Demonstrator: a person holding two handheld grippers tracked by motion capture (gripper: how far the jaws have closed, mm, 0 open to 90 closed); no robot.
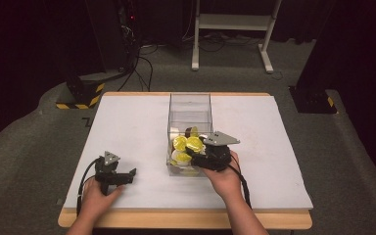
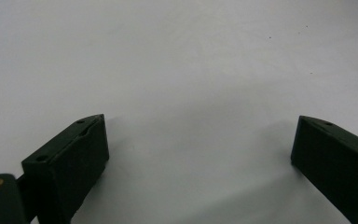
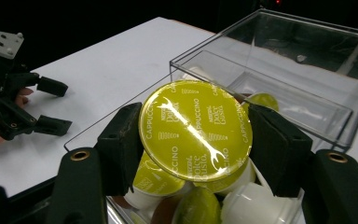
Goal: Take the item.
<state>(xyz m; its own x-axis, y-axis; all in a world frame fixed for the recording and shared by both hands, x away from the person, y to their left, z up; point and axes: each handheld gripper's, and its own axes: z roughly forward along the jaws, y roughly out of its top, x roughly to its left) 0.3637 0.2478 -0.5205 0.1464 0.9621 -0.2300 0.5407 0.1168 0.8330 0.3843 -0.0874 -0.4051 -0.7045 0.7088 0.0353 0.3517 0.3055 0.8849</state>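
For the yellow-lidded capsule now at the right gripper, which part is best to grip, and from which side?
Grip the capsule across its round rim, one pad on each opposite edge, coming from above the clear box. Its foil lid faces up and is wider than the body, so the rim gives two firm edges. The right gripper is shut on it this way, above the other capsules.

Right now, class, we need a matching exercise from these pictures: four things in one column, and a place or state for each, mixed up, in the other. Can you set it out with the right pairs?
Things:
1. left gripper
2. right gripper
3. clear box
4. capsule with the yellow lid

Places or states:
A. holds a heap of capsules at its near end
B. clamped between two black jaws
C. open, resting on the bare white table
D. shut on a capsule over the box

Pairs: 1-C, 2-D, 3-A, 4-B
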